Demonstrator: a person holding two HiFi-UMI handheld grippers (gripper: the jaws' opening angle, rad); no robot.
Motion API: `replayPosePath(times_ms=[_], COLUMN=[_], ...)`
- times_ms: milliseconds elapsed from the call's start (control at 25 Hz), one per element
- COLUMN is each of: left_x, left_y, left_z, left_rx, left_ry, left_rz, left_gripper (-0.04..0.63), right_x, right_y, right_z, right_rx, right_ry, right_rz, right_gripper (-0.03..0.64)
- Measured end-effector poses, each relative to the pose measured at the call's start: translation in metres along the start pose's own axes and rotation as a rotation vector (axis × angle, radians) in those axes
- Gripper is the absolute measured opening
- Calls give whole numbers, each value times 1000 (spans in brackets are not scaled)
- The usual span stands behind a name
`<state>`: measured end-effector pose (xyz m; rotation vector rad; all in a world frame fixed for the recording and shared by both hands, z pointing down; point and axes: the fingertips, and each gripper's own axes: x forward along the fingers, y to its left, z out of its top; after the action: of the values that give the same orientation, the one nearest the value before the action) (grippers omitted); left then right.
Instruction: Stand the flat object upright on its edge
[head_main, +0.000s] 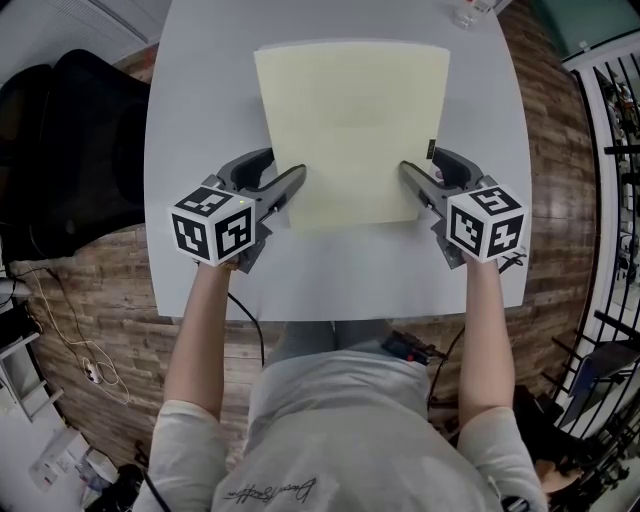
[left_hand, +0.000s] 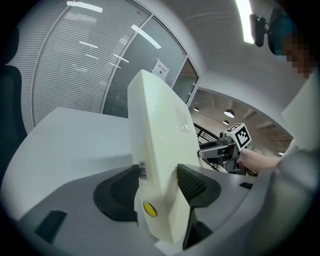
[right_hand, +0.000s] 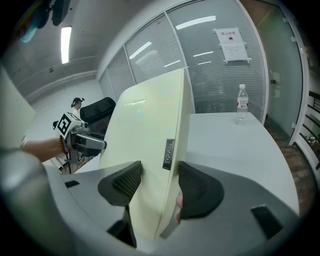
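Over the grey table (head_main: 340, 275), my left gripper (head_main: 292, 185) and right gripper (head_main: 412, 182) each clamp a side edge of the pale yellow board (head_main: 350, 120); whether its near edge touches the table I cannot tell, and its long axis tilts up and away from me.

Pale yellow flat slab (head_main: 350, 125), thick, rounded corners; barcode sticker (left_hand: 143, 170) on left edge, dark label (right_hand: 168, 154) on right. Tilted up above surface (head_main: 330, 270), far edge high, side edges pinched in my left gripper (head_main: 288, 190) and right gripper (head_main: 414, 183).
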<state>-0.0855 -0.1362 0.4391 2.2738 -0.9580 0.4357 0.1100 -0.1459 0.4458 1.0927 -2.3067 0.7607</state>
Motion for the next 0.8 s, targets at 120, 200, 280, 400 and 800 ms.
replayPosePath(times_ms=[120,200,280,400,800], left_x=[1,2,2,4,11], left_y=[5,7,8,9,15], left_z=[6,11,16,20,32], left_rx=[6,10,26,58,128], left_ry=[-18,-36,-50,-62,-97], left_rz=[4,5,7,14,37], left_gripper=[256,255,255,255,253], right_x=[4,5,6,8,14], right_y=[-1,-3,-4,-7,-15], right_z=[7,11,14,16,25], right_rx=[-10,-8,-8,-12,-34], right_ry=[-15,-30,-41,-50,-74], right_rz=[-9,-10,-13,-23,-58], right_gripper=[252,252,252,252,249])
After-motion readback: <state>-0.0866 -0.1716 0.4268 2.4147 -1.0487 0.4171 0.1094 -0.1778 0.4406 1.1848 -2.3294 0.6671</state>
